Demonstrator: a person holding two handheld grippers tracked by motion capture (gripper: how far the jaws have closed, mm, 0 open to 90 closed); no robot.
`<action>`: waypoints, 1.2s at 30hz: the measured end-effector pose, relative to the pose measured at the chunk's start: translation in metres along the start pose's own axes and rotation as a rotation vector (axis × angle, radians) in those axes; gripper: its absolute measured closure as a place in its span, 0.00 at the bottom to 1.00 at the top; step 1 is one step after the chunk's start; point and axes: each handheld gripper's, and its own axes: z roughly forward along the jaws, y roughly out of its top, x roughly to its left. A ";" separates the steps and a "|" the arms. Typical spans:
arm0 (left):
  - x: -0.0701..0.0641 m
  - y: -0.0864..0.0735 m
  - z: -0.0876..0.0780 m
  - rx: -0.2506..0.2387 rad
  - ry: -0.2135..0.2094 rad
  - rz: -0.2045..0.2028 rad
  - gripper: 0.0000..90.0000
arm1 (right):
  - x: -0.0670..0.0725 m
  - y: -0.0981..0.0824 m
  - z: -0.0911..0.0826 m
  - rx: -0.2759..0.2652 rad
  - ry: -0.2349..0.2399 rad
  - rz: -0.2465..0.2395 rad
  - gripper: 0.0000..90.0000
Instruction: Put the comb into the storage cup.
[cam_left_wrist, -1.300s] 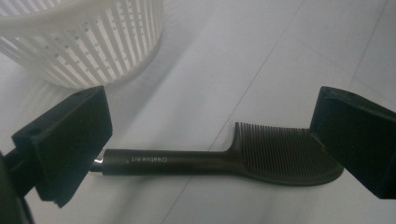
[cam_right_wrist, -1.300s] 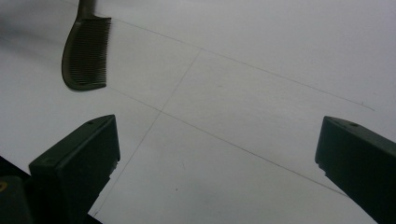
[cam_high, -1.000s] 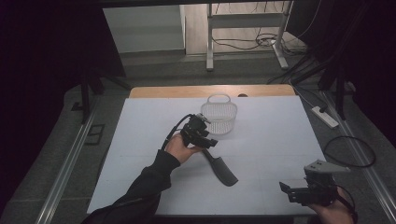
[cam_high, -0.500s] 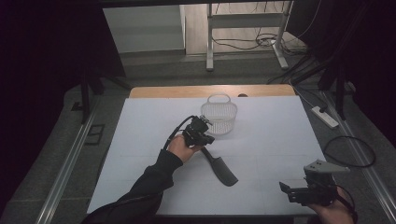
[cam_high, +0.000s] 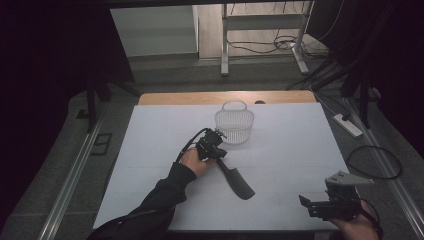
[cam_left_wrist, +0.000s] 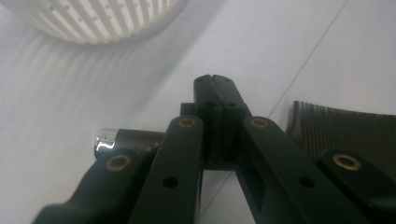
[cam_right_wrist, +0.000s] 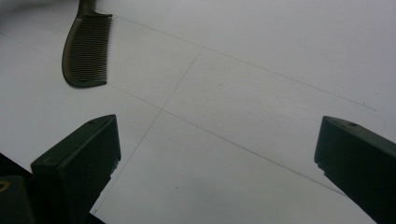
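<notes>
Left hand-held gripper (cam_high: 216, 150) was down on the white surface (cam_high: 300, 140), jaws squeezed right together, pad against pad in the left gripper view. The dark comb (cam_high: 237, 181) lay flat just near of it, handle running under the closed jaws, teeth end pointing near and right. Whether the handle was really pinched, I could not tell. The white basket (cam_high: 234, 125) stood just beyond, apart from the comb. Right hand-held gripper (cam_high: 320, 207) waited at the near right edge, jaws wide, holding nothing. By my reading the pick-up was barely started: comb not lifted, basket not reached.
</notes>
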 end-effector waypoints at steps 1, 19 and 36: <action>0.001 0.000 0.001 0.007 -0.003 0.001 0.99 | 0.000 0.000 0.000 0.002 0.000 -0.001 0.01; 0.005 -0.013 0.002 0.072 0.041 0.020 0.99 | 0.000 0.000 0.000 -0.001 -0.001 -0.002 0.01; -0.009 -0.031 -0.007 0.076 0.025 -0.007 0.99 | 0.000 0.000 0.000 -0.004 0.001 -0.005 0.01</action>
